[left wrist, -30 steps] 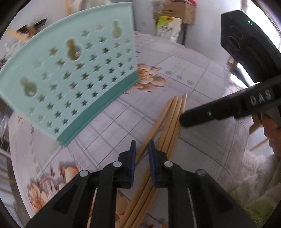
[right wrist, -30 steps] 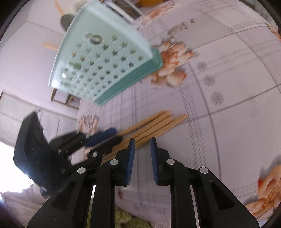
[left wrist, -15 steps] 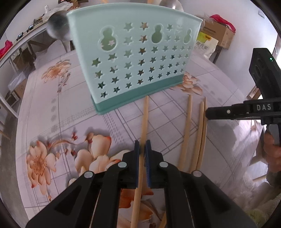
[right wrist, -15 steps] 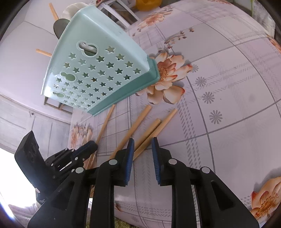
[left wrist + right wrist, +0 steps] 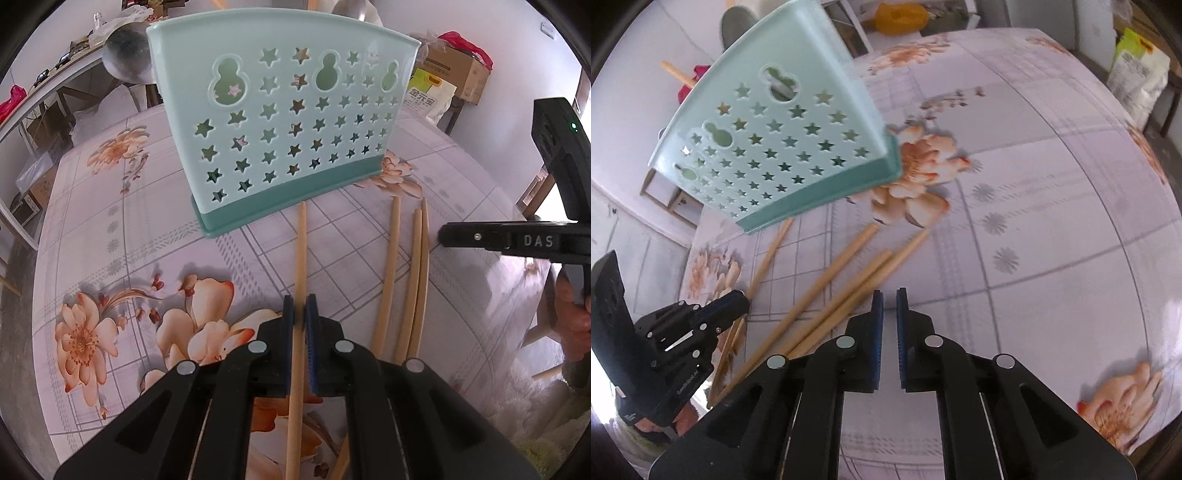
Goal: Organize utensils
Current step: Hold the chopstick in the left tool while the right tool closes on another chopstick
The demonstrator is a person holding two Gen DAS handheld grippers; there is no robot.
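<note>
One chopstick (image 5: 301, 258) newly clamped in left claw (image 5: 300, 314) | right claw (image 5: 889, 306) just narrowed, empty

Four wooden chopsticks (image 5: 301, 258) lie on the worktop (image 5: 110, 229). One teal utensil holder (image 5: 284, 122), pierced with stars. Two tools: left (image 5: 300, 314), right (image 5: 889, 295).

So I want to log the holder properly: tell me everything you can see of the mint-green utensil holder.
The utensil holder is pale mint plastic with a darker teal base. Its wide, slightly curved wall is pierced by rows of star cutouts and three gourd-shaped holes near the top. It stands upright on the floral tablecloth. Handles and a metal ladle bowl rise behind its rim. A chopstick held by the left gripper points at its base; whether they touch is unclear.
</note>
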